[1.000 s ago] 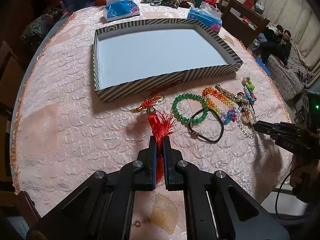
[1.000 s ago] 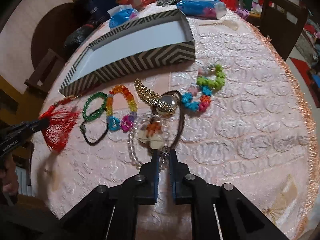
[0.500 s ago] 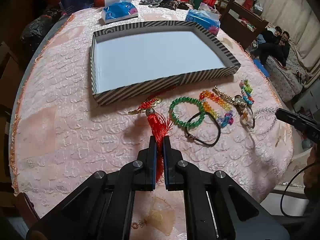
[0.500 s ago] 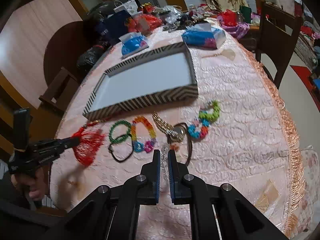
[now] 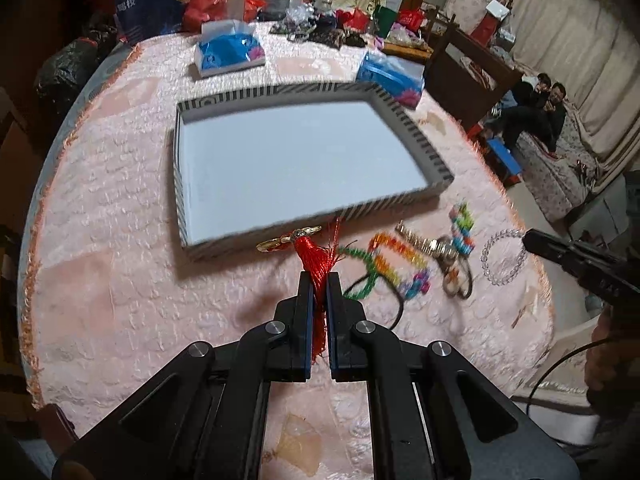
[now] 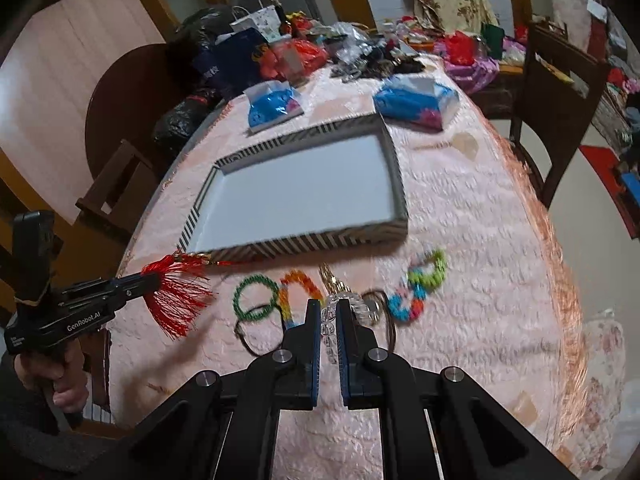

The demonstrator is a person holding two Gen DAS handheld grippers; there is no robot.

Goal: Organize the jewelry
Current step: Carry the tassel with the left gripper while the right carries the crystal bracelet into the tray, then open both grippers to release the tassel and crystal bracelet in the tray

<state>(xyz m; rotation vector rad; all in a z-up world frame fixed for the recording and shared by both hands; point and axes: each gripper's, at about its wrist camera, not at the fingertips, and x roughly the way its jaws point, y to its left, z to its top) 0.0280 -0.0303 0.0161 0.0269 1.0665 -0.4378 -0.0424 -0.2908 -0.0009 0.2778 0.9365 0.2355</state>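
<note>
My left gripper (image 5: 319, 276) is shut on a red tassel charm (image 5: 314, 254) and holds it lifted near the front wall of the striped tray (image 5: 308, 222); the charm also shows in the right wrist view (image 6: 176, 296). My right gripper (image 6: 329, 305) is shut on a clear bead bracelet (image 6: 330, 320), which hangs in the air at the right in the left wrist view (image 5: 505, 257). On the pink cloth lie a green bracelet (image 6: 256, 294), a rainbow bracelet (image 6: 300, 284), a black cord (image 6: 256, 332), a gold chain (image 5: 416, 240) and a multicolour bead bracelet (image 6: 420, 286).
The tray's white floor (image 6: 304, 196) is bare. Two blue tissue packs (image 5: 230, 50) (image 6: 416, 100) lie behind the tray, with bags and clutter at the table's far edge. A dark wooden chair (image 6: 560, 88) stands at the right. People sit far right (image 5: 548, 104).
Both grippers have risen and moved toward the tray. The red tassel charm and the clear bead bracelet have come up off the cloth with them.
</note>
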